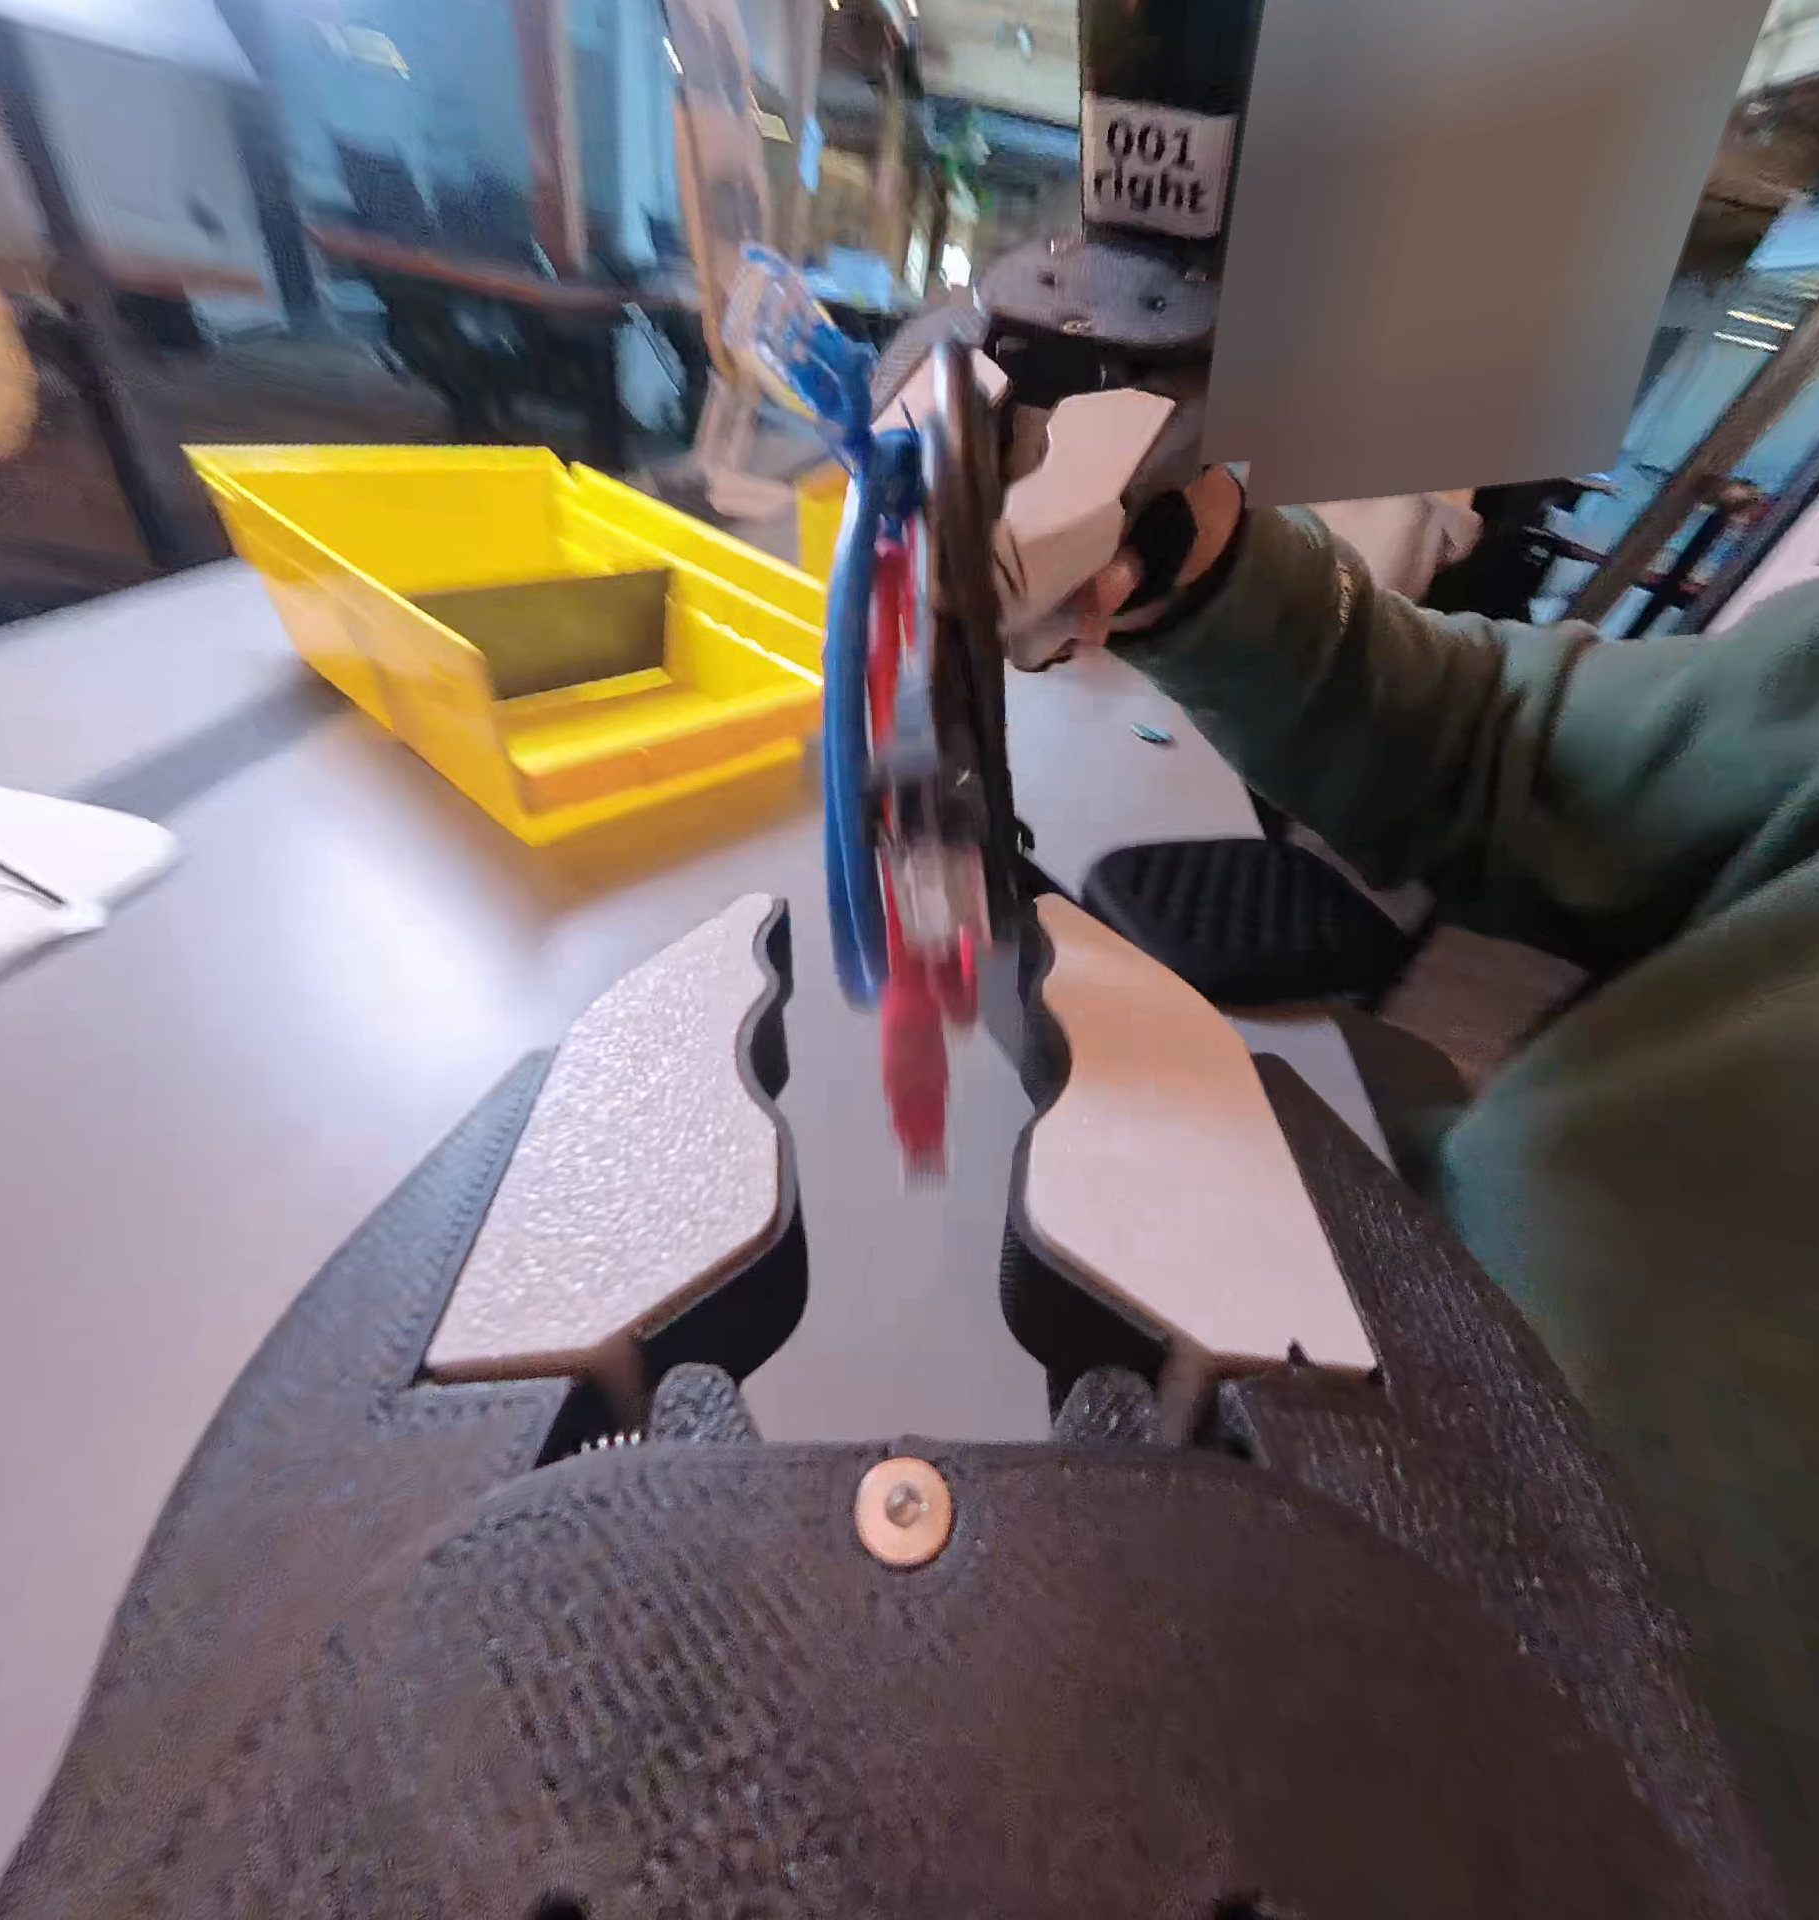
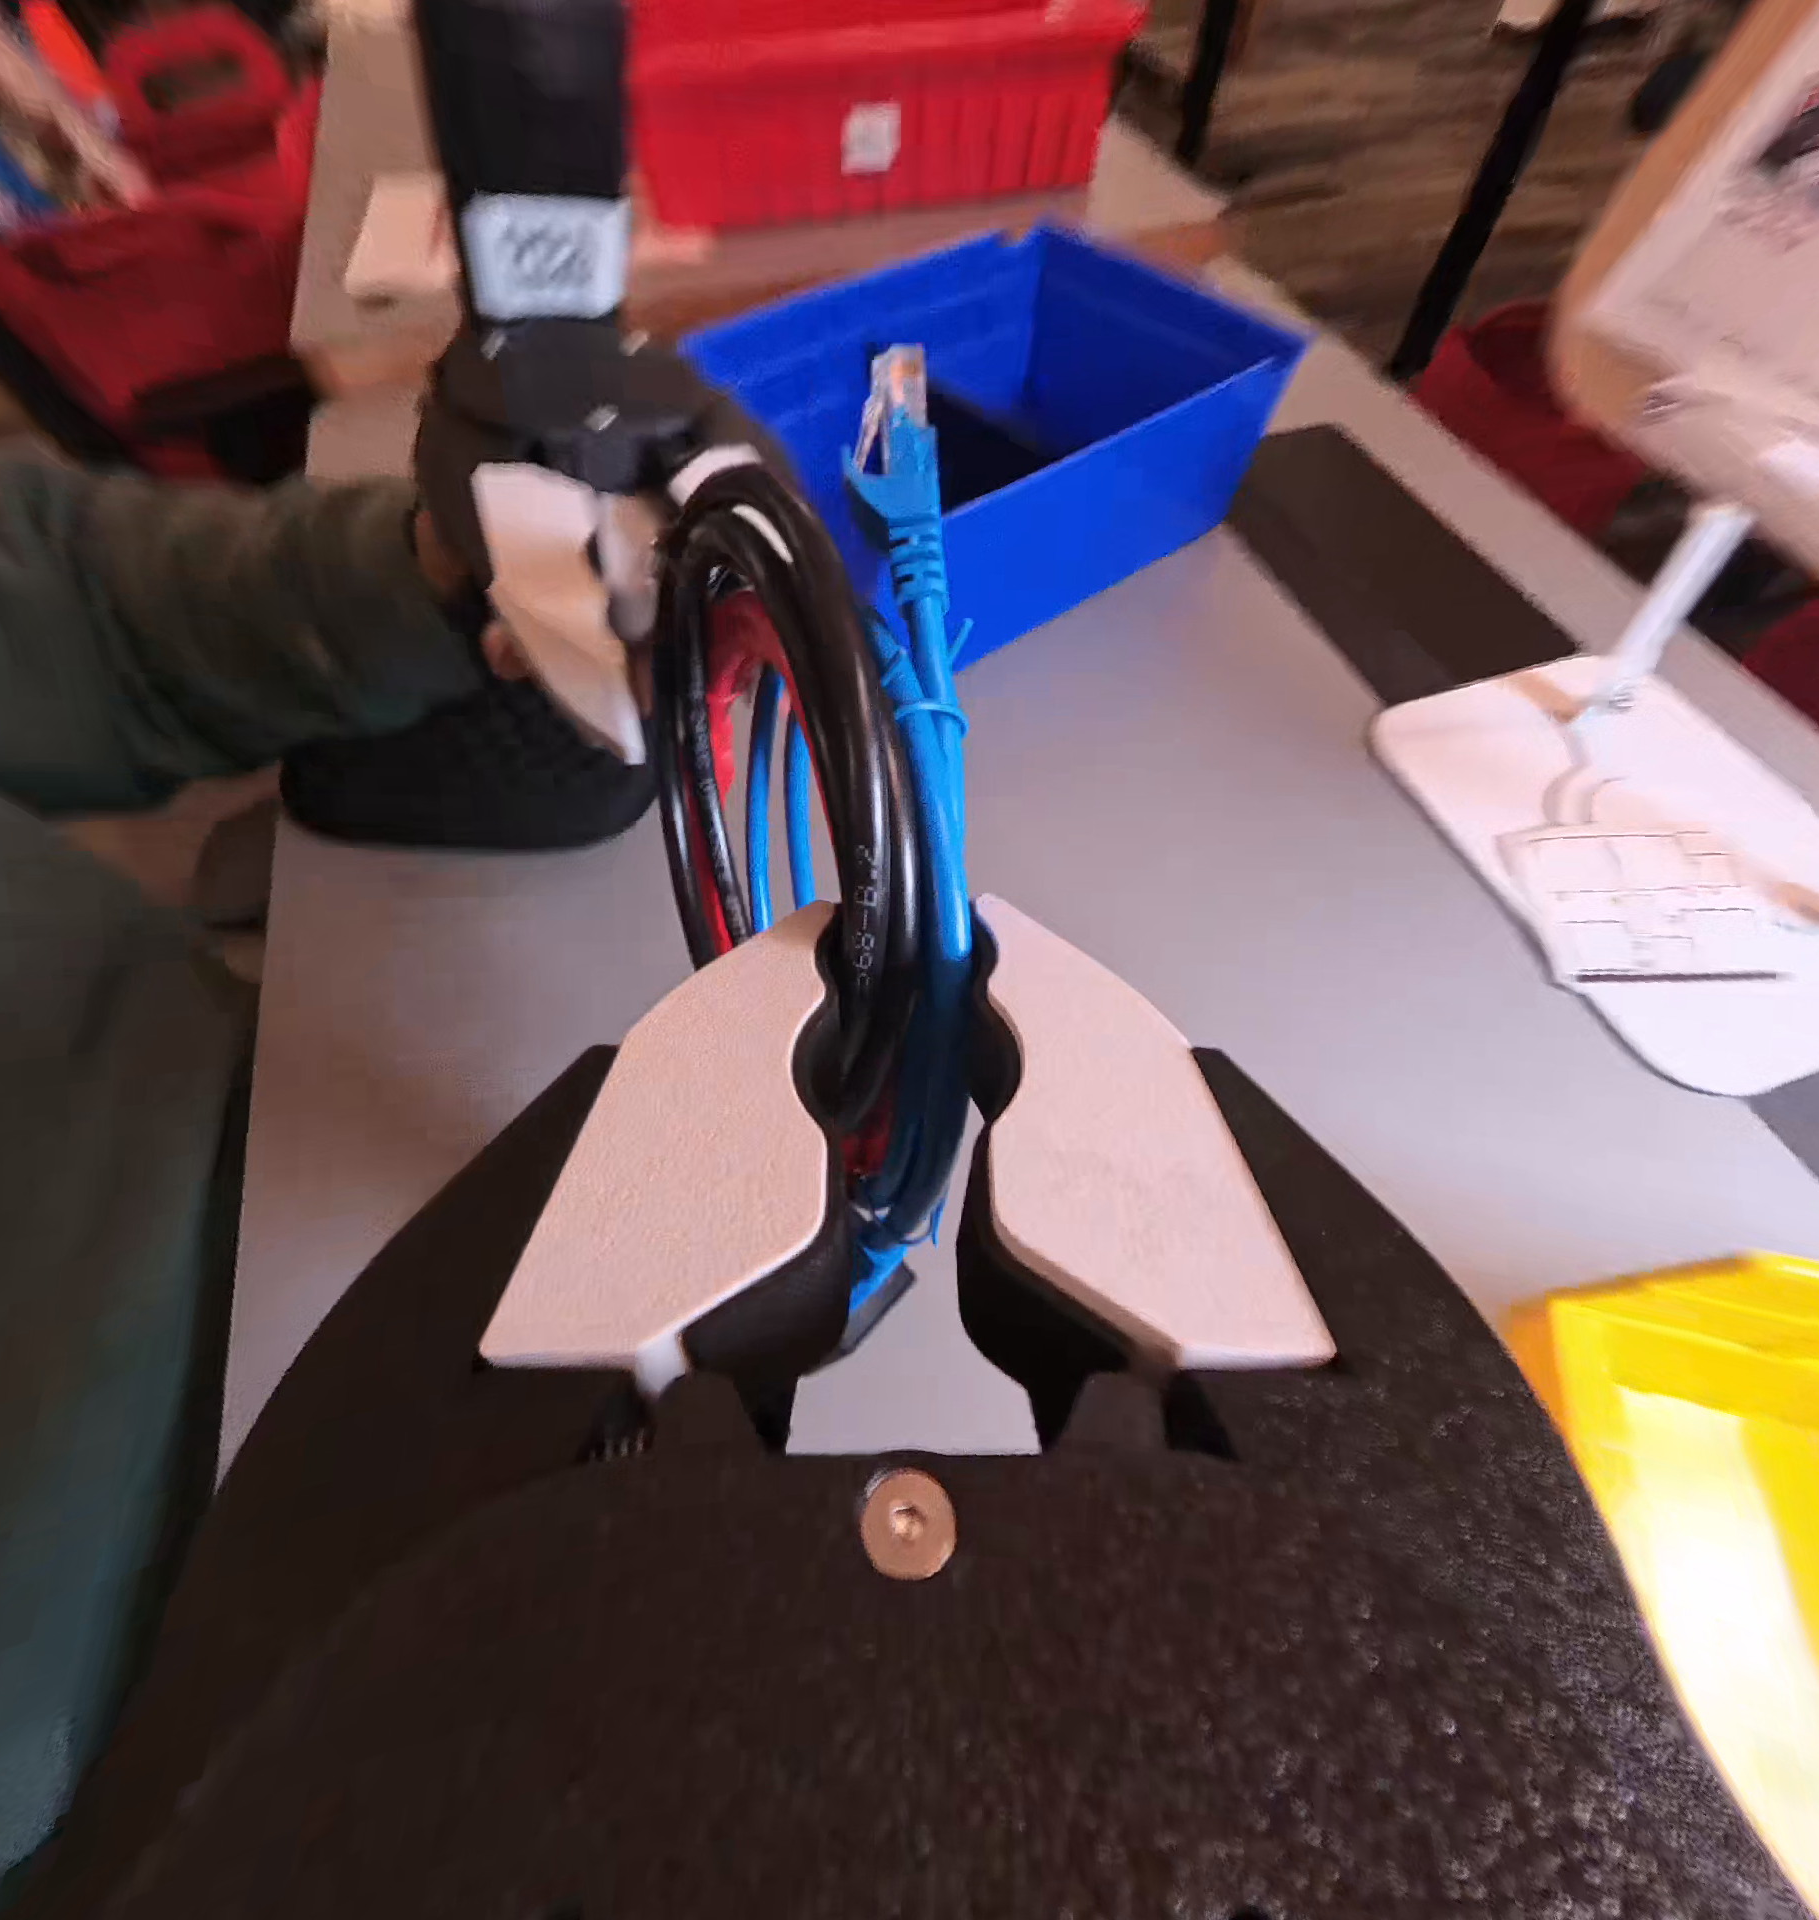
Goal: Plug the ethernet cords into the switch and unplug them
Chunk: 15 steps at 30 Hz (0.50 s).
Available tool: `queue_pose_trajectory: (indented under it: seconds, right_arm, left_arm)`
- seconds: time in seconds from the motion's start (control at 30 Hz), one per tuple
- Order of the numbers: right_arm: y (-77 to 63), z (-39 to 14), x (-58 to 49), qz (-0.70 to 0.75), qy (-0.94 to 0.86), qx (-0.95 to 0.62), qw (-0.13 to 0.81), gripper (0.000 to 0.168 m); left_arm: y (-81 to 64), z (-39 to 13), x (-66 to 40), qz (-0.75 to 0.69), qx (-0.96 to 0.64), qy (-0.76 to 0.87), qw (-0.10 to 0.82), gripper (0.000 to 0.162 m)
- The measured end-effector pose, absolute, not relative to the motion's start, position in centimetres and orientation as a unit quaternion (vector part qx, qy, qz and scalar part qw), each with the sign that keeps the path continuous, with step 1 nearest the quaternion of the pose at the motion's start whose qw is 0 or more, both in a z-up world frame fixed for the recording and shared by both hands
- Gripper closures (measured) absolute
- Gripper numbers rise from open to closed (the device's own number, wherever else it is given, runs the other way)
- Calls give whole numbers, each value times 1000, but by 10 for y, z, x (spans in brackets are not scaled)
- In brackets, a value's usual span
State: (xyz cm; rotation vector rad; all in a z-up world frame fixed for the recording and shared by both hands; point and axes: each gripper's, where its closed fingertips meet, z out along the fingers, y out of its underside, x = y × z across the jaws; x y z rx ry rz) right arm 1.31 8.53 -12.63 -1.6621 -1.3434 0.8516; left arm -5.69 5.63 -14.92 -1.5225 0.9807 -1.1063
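Observation:
A bundle of coiled ethernet cords [image 2: 889, 831], black, blue and red, is tied with thin ties. My right gripper [image 2: 905, 925] is shut on the bundle and holds it above the grey table [image 2: 1196, 810]. A blue plug [image 2: 900, 416] sticks up from the bundle. In the left wrist view the bundle [image 1: 884, 727] hangs from the right gripper [image 1: 988, 436], and its red end dangles between my left gripper's fingertips. My left gripper [image 1: 905, 920] is open and holds nothing; it shows beside the coil in the right wrist view [image 2: 614, 582]. No switch is in view.
A yellow bin [image 1: 531, 623] stands on the table [image 1: 261, 1039] at the left; it also shows in the right wrist view [image 2: 1715, 1455]. A blue bin [image 2: 1040, 395] stands behind the bundle. A white stand base with a paper [image 2: 1632, 862] lies at the right. A black textured pad [image 1: 1237, 925] lies near a green sleeve [image 1: 1507, 707]. Across from one pair of fingers to the other is roughly 9 cm.

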Motion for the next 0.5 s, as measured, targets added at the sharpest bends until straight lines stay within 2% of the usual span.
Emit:
queue_pose_trajectory:
  seconds: [0.07,0.2,0.5]
  right_arm:
    - [125,-97,41,348,-472,-679,441,150]
    - [230,-58,128,304,-335,-732,510,150]
    - [404,-83,286,219,-116,-793,556,149]
  left_arm:
    - [64,-134,-73,-439,-603,383,545,125]
    - [67,-134,-85,-443,-603,361,557,127]
    - [80,-168,-84,-447,-639,345,523,133]
